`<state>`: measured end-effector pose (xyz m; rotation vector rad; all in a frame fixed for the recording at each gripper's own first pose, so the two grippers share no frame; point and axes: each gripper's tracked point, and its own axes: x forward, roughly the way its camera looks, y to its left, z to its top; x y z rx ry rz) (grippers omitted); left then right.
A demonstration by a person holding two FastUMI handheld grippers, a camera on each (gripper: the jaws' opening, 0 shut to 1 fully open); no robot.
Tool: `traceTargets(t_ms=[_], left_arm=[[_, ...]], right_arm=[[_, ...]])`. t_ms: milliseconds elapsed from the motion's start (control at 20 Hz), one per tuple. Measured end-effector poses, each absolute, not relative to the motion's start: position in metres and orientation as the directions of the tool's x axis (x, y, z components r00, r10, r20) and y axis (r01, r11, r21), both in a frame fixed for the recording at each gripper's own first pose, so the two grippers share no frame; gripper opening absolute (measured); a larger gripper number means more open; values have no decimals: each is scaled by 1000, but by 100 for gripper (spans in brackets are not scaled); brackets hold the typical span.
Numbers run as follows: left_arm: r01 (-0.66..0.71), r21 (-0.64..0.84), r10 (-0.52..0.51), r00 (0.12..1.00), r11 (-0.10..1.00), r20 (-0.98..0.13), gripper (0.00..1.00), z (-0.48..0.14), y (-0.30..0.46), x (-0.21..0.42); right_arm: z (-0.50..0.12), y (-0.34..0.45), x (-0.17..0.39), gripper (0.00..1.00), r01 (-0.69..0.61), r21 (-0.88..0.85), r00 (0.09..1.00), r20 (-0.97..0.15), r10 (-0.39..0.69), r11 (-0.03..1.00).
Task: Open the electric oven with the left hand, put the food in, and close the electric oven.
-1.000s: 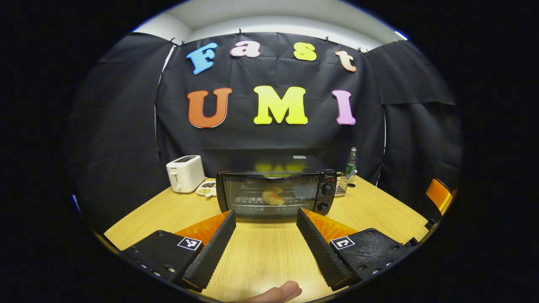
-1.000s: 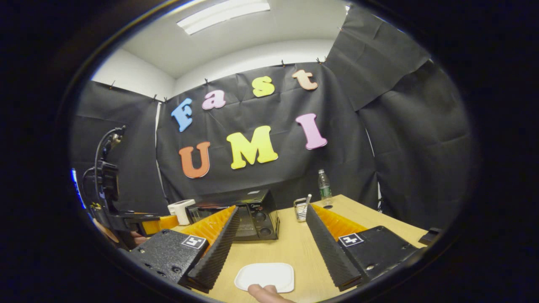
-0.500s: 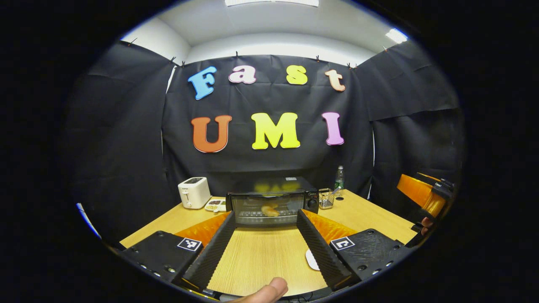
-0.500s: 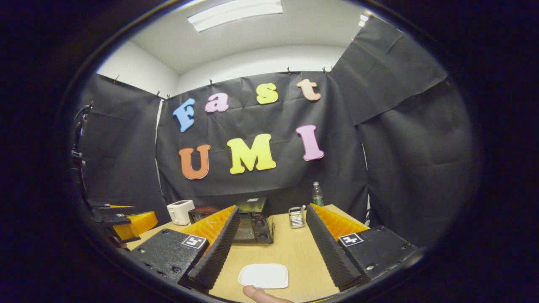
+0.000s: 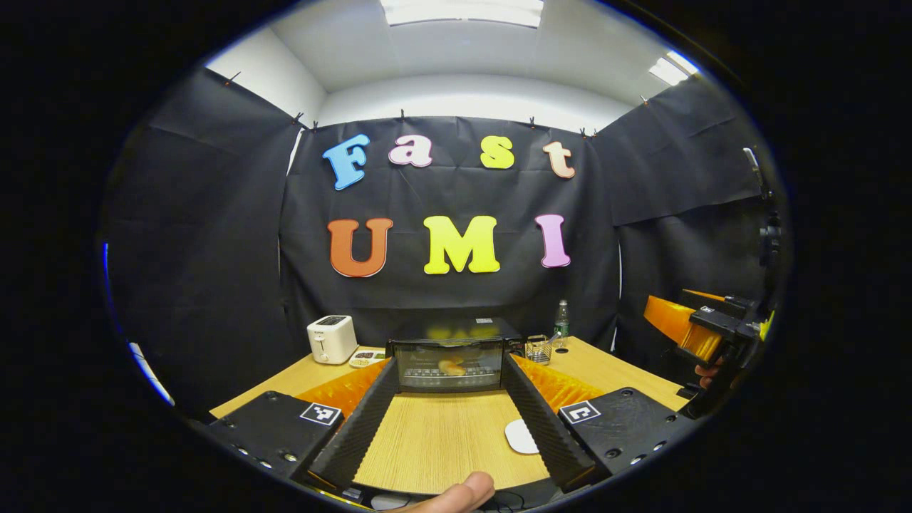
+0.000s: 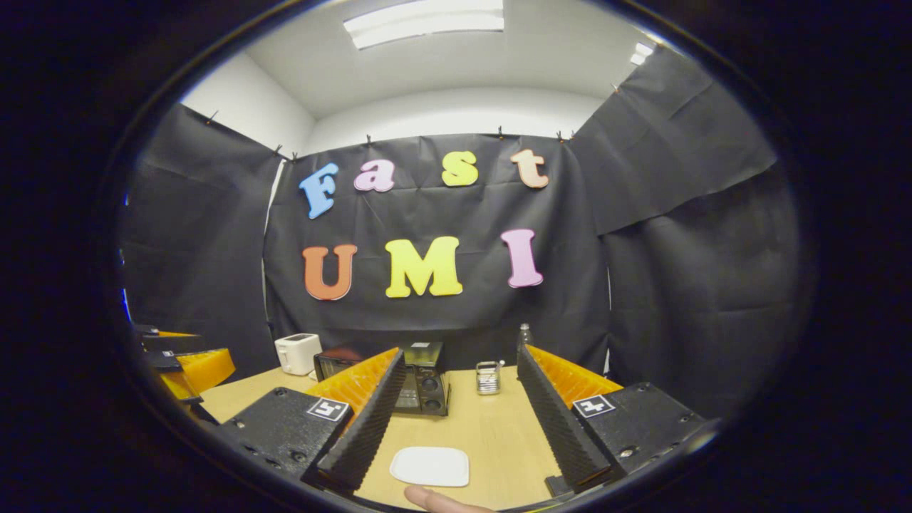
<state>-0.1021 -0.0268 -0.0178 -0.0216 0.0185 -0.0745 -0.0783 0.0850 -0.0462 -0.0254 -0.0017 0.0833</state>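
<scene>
Farthest left, near the tabletop's far left corner, stands a white toaster, and just right of it lies a small dish of mixed bits, too small to make out. Midway along the far edge sits the electric oven, its glass door shut, with the food, a pale golden roll, visible on the rack behind the glass. Right of the oven are a wire basket and a green-labelled bottle, both close to the far edge. Nearer, the left gripper hangs above the near edge of the tabletop, fingers spread wide with nothing between them, well apart from the oven. A white plate, bare, lies close to the near edge, partly hidden behind that gripper's right finger. At the far right, off the tabletop's right edge, the right gripper is held up by a hand; in the right gripper view its fingers stand parted and hold nothing, above the plate.
</scene>
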Motion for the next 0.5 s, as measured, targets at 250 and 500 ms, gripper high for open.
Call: traceTargets(t_ms=[250, 500], left_arm=[[91, -35, -91, 996, 995, -15, 95, -19, -22, -109], [91, -24, -92, 996, 996, -24, 95, -27, -20, -108]], right_arm=[[-53, 95, -77, 94, -104, -31, 995, -8, 103, 994], [-60, 93, -75, 94, -107, -28, 994, -18, 106, 994]])
